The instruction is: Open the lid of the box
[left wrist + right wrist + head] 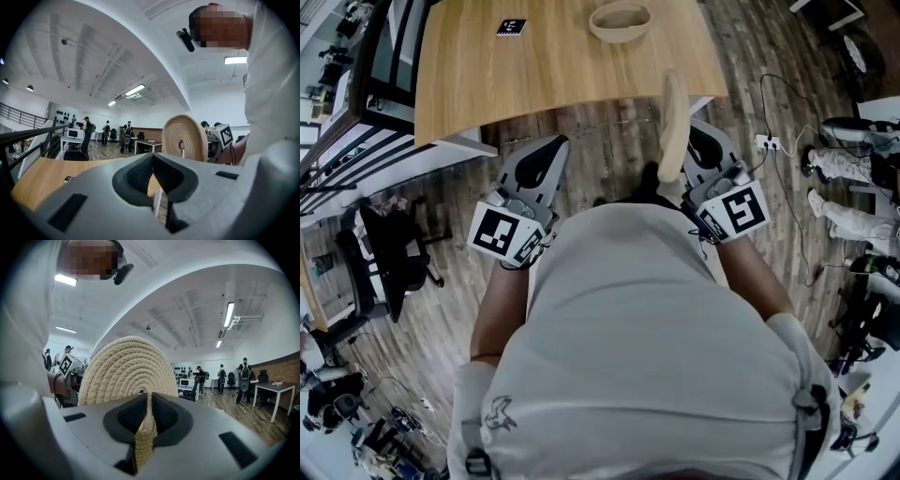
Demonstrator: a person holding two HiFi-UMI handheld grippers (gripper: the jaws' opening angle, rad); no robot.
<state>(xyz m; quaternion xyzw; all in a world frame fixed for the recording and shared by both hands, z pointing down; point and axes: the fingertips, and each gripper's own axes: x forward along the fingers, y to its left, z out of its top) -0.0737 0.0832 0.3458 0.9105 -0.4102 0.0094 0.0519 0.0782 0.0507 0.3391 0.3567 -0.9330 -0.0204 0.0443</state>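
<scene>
Woven cream rope fills the gap of the right gripper: its dark ribbed pads stand only a little apart and press on the rim of the round coiled lid, which rises on edge, upright, straight ahead of the jaws, with a tail of the same weave running down between them. The left gripper has its two pads brought fully together with nothing between them. From its own view the lid shows off to the right as a disc on edge with a small fitting at its centre, and the right gripper's marker cube is just beside it. From the head view both grippers are held level in front of the person's body, side by side and apart from each other, each with its black-and-white cube nearest the pale shirt. The lid stands at the inner side of the right gripper, over the plank floor just off the near edge of the wooden table. The box, a shallow woven basket of the same cream rope, sits uncovered at the far side of that table, well apart from the lid, with a small square marker card lying to its left.
</scene>
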